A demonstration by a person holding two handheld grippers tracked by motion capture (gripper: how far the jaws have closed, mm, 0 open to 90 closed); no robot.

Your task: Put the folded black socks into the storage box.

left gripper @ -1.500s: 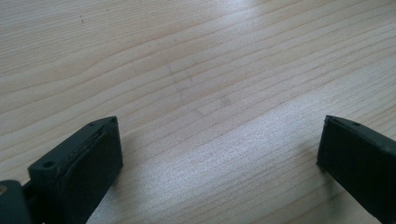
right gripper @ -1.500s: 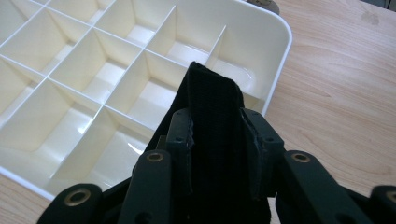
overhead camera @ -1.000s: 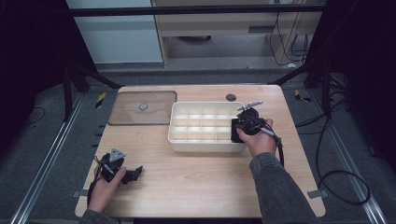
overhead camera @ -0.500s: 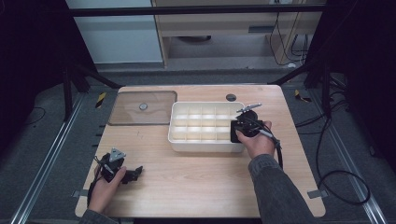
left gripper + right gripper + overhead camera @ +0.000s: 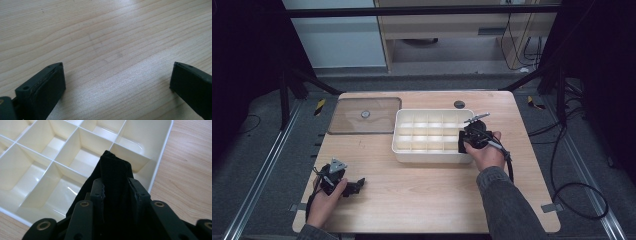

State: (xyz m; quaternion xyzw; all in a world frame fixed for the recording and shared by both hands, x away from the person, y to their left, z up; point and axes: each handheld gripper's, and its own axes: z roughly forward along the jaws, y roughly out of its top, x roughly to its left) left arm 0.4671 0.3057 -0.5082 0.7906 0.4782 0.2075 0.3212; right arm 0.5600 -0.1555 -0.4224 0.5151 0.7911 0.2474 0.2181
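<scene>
Black fabric piece (image 5: 115, 172) sits pinched in the right tongs (image 5: 116, 187), hanging over the near-right corner of the white divided tray (image 5: 404, 150). No readable writing or labels anywhere. The fabric's lower part is hidden behind the jaws; from above it's too small to make out against the right hand (image 5: 486, 150). Left tongs (image 5: 117, 80) spread apart, nothing between them, resting low over bare worktop (image 5: 432, 195) at the front left. Clear lid (image 5: 364, 116) lies left of the tray.
</scene>
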